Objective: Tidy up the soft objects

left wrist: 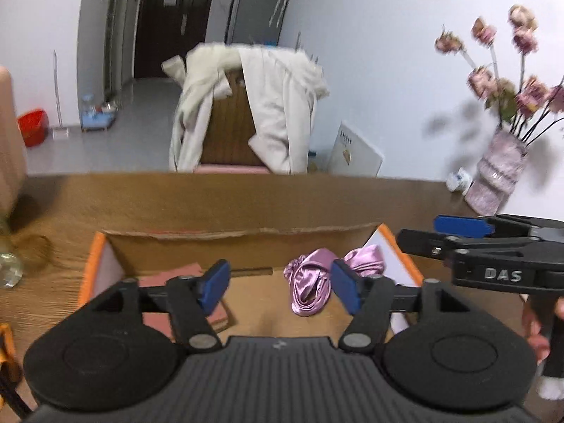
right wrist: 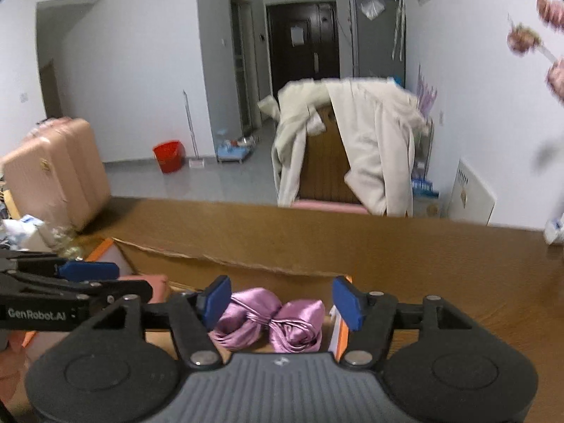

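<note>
A crumpled pink satin cloth (left wrist: 310, 282) lies inside an open cardboard box (left wrist: 225, 243) with orange flaps; it also shows in the right wrist view (right wrist: 271, 320). A folded dusty-pink cloth (left wrist: 176, 275) lies in the box's left part. My left gripper (left wrist: 278, 287) is open and empty above the box, the satin cloth just past its right pad. My right gripper (right wrist: 282, 301) is open and empty, hovering over the satin cloth. The right gripper (left wrist: 458, 229) also shows at the right of the left wrist view.
The box stands on a wooden table (left wrist: 246, 197). A pink vase with flowers (left wrist: 500, 169) is at the table's far right. A glass (left wrist: 10, 268) stands at the left. A chair draped with a cream coat (left wrist: 268, 105) is behind the table. A pink suitcase (right wrist: 53, 172) stands left.
</note>
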Action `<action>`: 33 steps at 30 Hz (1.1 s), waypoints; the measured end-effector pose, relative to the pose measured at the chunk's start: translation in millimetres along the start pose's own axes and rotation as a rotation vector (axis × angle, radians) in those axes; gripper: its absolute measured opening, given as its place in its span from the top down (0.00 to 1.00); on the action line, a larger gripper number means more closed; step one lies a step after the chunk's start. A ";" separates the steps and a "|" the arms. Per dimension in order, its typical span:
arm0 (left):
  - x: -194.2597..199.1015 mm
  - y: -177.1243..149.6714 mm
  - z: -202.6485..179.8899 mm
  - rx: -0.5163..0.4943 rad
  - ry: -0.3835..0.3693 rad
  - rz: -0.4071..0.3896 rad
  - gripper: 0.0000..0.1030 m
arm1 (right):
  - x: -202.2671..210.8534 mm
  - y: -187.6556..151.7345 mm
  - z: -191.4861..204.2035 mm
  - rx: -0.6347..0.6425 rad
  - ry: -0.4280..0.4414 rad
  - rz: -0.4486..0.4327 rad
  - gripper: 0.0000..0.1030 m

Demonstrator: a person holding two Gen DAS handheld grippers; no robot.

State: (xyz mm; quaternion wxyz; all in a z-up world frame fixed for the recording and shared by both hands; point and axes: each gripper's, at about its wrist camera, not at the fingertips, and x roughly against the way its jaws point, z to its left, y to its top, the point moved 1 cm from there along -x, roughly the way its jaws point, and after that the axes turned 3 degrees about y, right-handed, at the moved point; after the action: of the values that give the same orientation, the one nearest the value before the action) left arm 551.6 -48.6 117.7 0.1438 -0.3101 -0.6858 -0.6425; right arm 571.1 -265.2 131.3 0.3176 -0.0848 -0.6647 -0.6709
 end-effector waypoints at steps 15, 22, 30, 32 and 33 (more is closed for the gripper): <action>197.2 -65.7 -20.0 -0.167 0.044 -0.275 0.06 | 182.1 -39.7 49.4 0.034 0.037 -0.163 0.15; 242.3 -139.1 -21.1 -0.156 0.017 -0.318 0.02 | 231.4 -113.6 81.8 0.056 0.053 -0.223 0.13; 278.8 -221.0 -12.8 -0.064 0.034 -0.325 0.00 | 267.5 -200.6 113.8 0.096 0.006 -0.267 0.10; 290.2 -240.6 -11.3 -0.043 0.019 -0.333 0.00 | 274.6 -222.8 119.7 0.089 0.014 -0.267 0.05; 296.0 -252.5 -10.4 -0.031 0.019 -0.337 0.00 | 278.1 -234.1 122.6 0.072 0.016 -0.268 0.04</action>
State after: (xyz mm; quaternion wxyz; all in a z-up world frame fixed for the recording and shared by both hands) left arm 168.7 17.0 95.5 0.0356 -0.1867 -0.7166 -0.6710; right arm 189.1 -256.4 96.7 0.2333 0.0213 -0.6913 -0.6835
